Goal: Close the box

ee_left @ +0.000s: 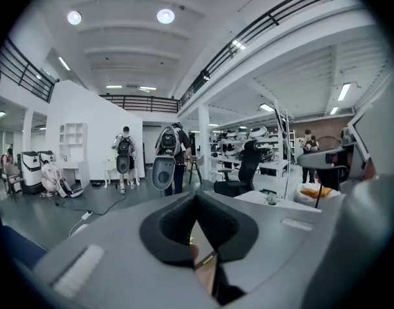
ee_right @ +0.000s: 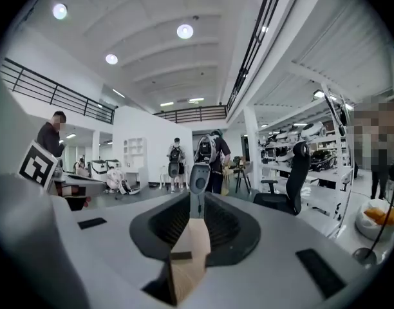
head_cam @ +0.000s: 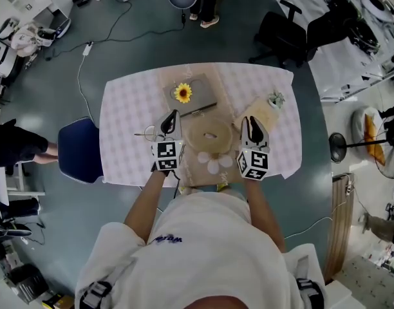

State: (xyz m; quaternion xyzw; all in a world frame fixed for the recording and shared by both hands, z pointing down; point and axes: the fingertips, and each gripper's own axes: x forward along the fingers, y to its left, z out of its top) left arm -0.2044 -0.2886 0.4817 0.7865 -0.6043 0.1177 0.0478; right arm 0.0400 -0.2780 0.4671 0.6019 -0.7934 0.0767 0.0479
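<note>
Checked table (head_cam: 126, 108), right gripper (head_cam: 249, 122) pinching box flap (ee_right: 190, 244), left gripper (head_cam: 171, 117) closed

One left gripper (head_cam: 170, 116), one right gripper (head_cam: 251, 123), one table (head_cam: 123, 108), one box (head_cam: 210, 148), one sunflower (head_cam: 183, 93).

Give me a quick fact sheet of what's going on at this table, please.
Setting: table with a checked cloth
Box: tan box, looks open; a sunflower panel lies behind it
Left hand-held gripper: jaws shut on a thin tan edge of the box
Right hand-held gripper: jaws shut on a tan flap of the box
Nearby: small plant, blue chair
</note>
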